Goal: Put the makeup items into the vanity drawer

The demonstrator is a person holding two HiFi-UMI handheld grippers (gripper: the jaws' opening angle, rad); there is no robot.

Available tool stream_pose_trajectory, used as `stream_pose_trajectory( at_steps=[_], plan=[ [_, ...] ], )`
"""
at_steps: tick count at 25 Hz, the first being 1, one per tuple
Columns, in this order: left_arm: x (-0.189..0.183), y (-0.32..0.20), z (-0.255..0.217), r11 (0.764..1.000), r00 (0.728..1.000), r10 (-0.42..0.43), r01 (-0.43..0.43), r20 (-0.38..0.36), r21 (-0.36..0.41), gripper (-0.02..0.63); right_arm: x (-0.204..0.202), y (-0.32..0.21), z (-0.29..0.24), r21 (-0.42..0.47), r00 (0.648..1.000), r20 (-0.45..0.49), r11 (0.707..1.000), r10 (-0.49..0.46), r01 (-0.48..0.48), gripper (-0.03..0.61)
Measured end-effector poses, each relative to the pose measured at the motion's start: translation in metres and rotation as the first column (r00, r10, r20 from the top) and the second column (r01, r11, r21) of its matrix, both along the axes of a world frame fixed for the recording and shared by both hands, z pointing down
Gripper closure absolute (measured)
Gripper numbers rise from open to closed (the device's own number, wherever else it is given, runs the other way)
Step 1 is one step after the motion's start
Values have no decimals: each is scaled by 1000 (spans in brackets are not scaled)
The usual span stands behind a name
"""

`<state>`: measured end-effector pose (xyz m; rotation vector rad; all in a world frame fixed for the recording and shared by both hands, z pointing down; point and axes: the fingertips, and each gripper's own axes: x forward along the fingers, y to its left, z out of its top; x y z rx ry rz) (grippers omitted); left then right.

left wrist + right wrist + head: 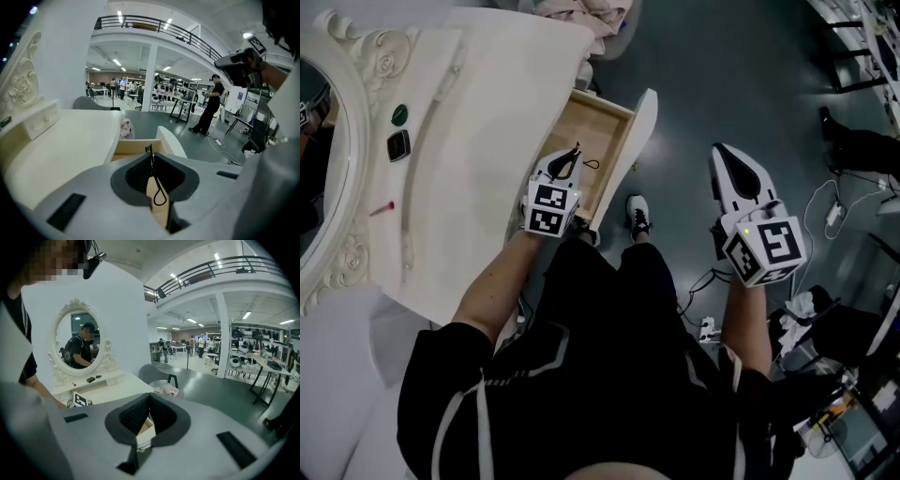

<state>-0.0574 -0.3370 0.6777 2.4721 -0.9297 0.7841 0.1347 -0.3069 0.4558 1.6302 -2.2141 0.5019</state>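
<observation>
The white vanity (478,159) has its wooden drawer (602,127) pulled open. My left gripper (574,153) hovers over the drawer's near end, shut on a thin black eyelash curler (151,161) with a loop handle that sticks out past the tips. On the vanity top by the mirror lie a green round item (398,115), a dark compact (397,145) and a small red stick (382,208). My right gripper (724,150) hangs over the floor to the right of the drawer, jaws together and empty. Through its narrow gap the drawer (145,427) shows.
An oval mirror (319,169) in a carved frame stands at the vanity's back. A heap of cloth (581,14) lies beyond the table. My shoe (637,216) is below the drawer front, and cables (830,211) run across the floor at right. A person (211,105) stands farther off.
</observation>
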Motion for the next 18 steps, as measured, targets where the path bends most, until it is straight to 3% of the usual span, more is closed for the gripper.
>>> stream_pose_trajectory(
  at_steps=[3,7,14,18],
  plan=[
    [4,-4,28,1000,1000,1,0,28,-17,589,2,5,5,-23,1000,4,1000,0,0,574],
    [14,-1,63,998,995,64,-62,75,-24,589,7,9,10,-44,1000,-16,999,9,-10,574],
    [20,-11,102,995,993,30,-19,114,-100,589,7,25,19,-69,1000,-28,998,-6,4,574],
    [15,-24,120,994,987,20,-2,157,-109,589,15,35,26,-94,999,-29,995,35,-37,574]
  ],
)
